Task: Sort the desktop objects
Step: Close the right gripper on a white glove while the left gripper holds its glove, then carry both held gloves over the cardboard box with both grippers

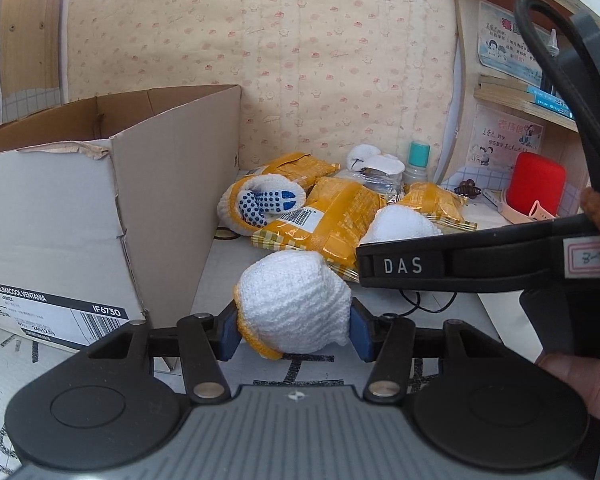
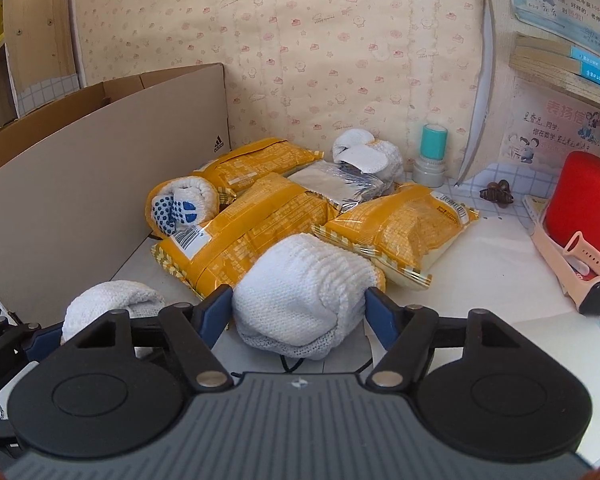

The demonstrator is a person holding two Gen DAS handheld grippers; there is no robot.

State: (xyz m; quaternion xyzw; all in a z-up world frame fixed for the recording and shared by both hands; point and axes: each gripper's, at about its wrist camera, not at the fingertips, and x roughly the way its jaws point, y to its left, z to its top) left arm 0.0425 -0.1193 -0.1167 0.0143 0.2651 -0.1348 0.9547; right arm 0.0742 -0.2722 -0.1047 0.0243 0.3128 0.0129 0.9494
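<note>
The cardboard box (image 1: 100, 208) stands open at the left, nearest the left gripper (image 1: 294, 330), which pinches a rolled white glove (image 1: 296, 308), its roll pointing far. The right gripper (image 2: 300, 320) pinches another glove roll (image 2: 304, 292) against the yellow snack packs (image 2: 260, 220). Only the left view shows the box's open top.
</note>
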